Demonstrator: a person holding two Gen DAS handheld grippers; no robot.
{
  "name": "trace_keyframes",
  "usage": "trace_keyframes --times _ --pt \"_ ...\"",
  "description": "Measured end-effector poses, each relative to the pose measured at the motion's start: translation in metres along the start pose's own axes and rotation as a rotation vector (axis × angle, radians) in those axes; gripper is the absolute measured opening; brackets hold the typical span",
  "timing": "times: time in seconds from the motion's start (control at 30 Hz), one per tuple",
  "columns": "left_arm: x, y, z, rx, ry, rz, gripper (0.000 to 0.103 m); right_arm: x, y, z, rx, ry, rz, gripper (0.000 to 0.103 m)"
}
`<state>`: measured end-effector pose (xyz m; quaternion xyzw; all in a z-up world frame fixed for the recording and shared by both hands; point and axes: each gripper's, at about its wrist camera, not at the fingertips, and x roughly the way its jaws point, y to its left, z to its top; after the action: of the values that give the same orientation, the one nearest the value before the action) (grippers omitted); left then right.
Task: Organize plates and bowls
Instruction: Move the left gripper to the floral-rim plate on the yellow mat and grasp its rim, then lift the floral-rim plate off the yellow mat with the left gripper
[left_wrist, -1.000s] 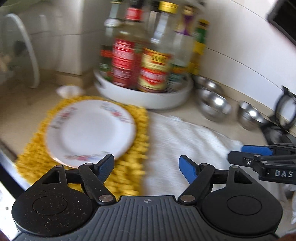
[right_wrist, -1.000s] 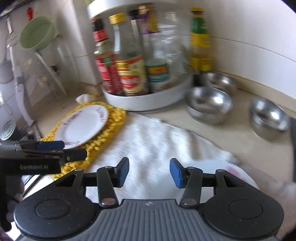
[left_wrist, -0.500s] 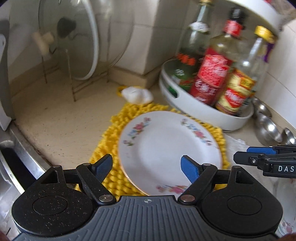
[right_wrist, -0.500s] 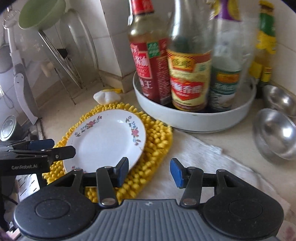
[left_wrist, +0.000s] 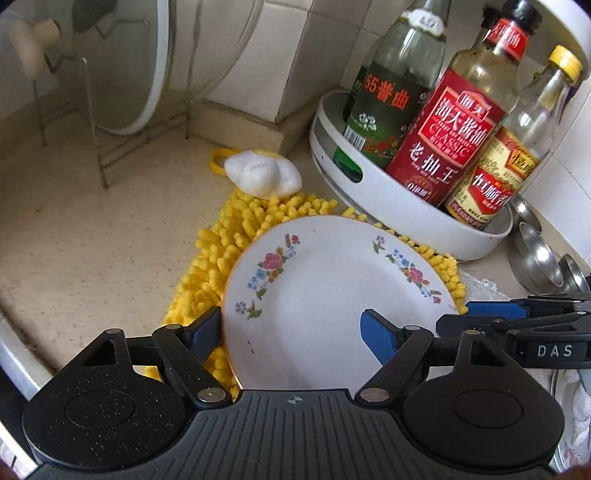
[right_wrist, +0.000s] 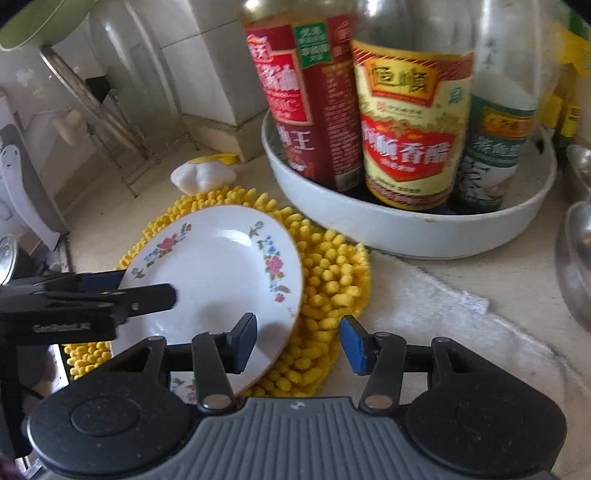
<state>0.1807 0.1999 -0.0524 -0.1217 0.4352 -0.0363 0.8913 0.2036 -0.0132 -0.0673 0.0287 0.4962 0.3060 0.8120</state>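
The round white plate with painted flowers on its rim (left_wrist: 332, 295) lies flat on a yellow bobbled chenille mat (left_wrist: 236, 236), which rests on the speckled beige desk (left_wrist: 92, 240) just in front of a white round turntable tray (left_wrist: 391, 199) holding upright sauce bottles (left_wrist: 447, 136). The left gripper (left_wrist: 291, 328) points steeply down at the plate's near-left part; its blue-padded fingers (left_wrist: 380, 336) are spread wide, one beside the plate's left rim over the mat and the other above the plate's white middle, gripping nothing. The right gripper (right_wrist: 297, 341) is tilted down as well and straddles the plate's right rim, with its left finger (right_wrist: 242, 341) over the plate and its right finger over the yellow mat; the fingers stand released and whether either touches the plate cannot be told. In the right wrist view the left gripper's black arm reaches in from the left across the plate. A white fluffy cloth (right_wrist: 424, 295) lies beside the mat, stainless steel bowls (left_wrist: 535, 254) sit to the right of the tray, and a white and yellow egg-shaped sponge (left_wrist: 258, 173) lies behind the mat.
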Motion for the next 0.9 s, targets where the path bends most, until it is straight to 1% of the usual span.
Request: trace_keyframes --times 0.23,0.33,0.4,0.43,0.5,0.57,0.63,0.7,0.83,0.9 --pt "0.008 0.002 0.006 -0.001 0.014 -0.014 0.085 0.006 0.003 0.008 0.005 0.015 0.054 0.071" --pt "0.007 0.004 0.006 0.011 0.023 -0.027 0.085 0.005 0.009 0.011 -0.015 0.019 0.043 0.071" --pt "0.008 0.005 0.006 0.014 0.023 -0.035 0.085 0.003 0.011 0.011 -0.019 0.018 0.064 0.071" --pt "0.008 0.004 0.005 0.018 0.022 -0.031 0.085 0.004 0.013 0.011 -0.023 0.022 0.074 0.073" --pt "0.008 0.003 0.006 0.020 0.022 -0.032 0.085 0.013 0.017 0.011 -0.045 0.029 0.064 0.073" --pt "0.008 0.005 0.007 0.024 0.019 -0.039 0.085 0.021 0.015 0.010 -0.036 0.043 0.079 0.070" --pt "0.011 0.005 0.007 0.040 0.015 -0.042 0.085 0.026 0.010 0.011 -0.018 0.038 0.093 0.068" --pt "0.012 0.001 0.007 0.062 0.018 -0.029 0.086 0.027 0.009 0.012 -0.010 0.039 0.096 0.066" --pt "0.010 -0.005 0.004 0.071 0.011 -0.006 0.086 0.025 0.008 0.010 -0.004 0.038 0.093 0.065" --pt "0.009 -0.003 0.004 0.049 0.010 -0.009 0.085 0.021 0.009 0.010 -0.005 0.036 0.090 0.065"
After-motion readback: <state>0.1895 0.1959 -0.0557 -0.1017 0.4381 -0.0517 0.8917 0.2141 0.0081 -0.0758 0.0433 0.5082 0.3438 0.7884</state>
